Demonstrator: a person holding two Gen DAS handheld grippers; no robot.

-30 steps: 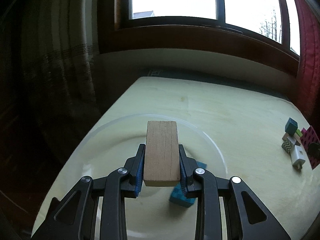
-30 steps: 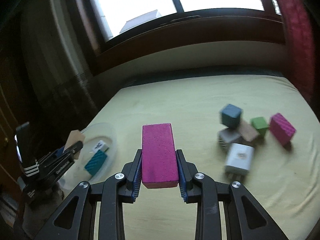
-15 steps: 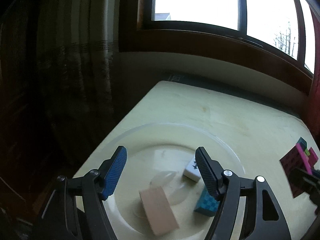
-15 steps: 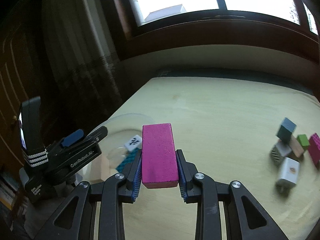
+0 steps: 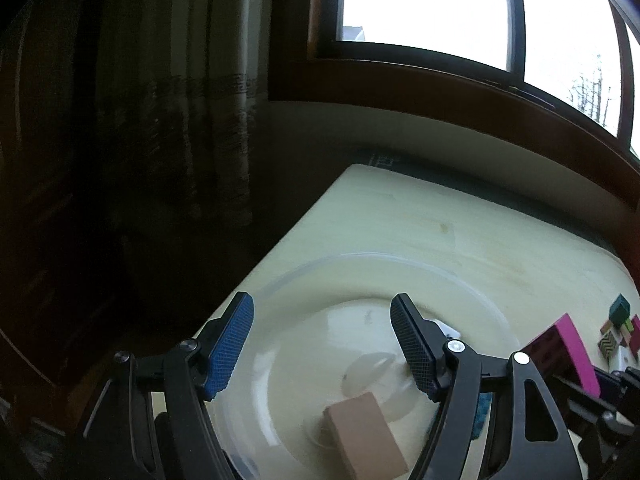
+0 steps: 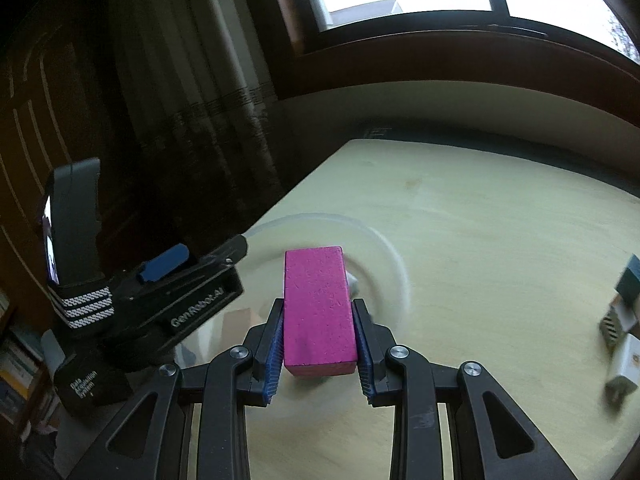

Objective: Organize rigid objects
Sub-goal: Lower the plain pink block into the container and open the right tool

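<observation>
Left gripper (image 5: pixel 322 344): jaws standing wide apart, gripping nothing, hovering over the clear plate (image 5: pixel 304 280).

Wooden block (image 5: pixel 364 436): plain tan, lying flat on the plate below and between the left jaws, touching neither. A white piece (image 5: pixel 446 326) and a teal block (image 5: pixel 482 412) are showing partly behind the right-hand finger, also on the plate.

Right gripper (image 6: pixel 319 342): jaws pressing closed on both long sides of the magenta block (image 6: pixel 319 306), which is sticking out forward between them, over the near edge of the plate. In the left wrist view the same block is appearing at the right margin.

Plate: sitting near the left edge of the pale counter (image 6: pixel 480 220), blurred in the right wrist view.

Remaining pile (image 5: pixel 618 330): small blocks, teal, green and patterned ones among them, grouped on the counter well apart from the plate, to the right. A white charger-like object (image 6: pixel 624 364) is lying at the near side of that group; details blurred.

Background: dark curtain (image 5: pixel 192 120) hanging at left; window (image 5: pixel 420 8) behind the counter.
</observation>
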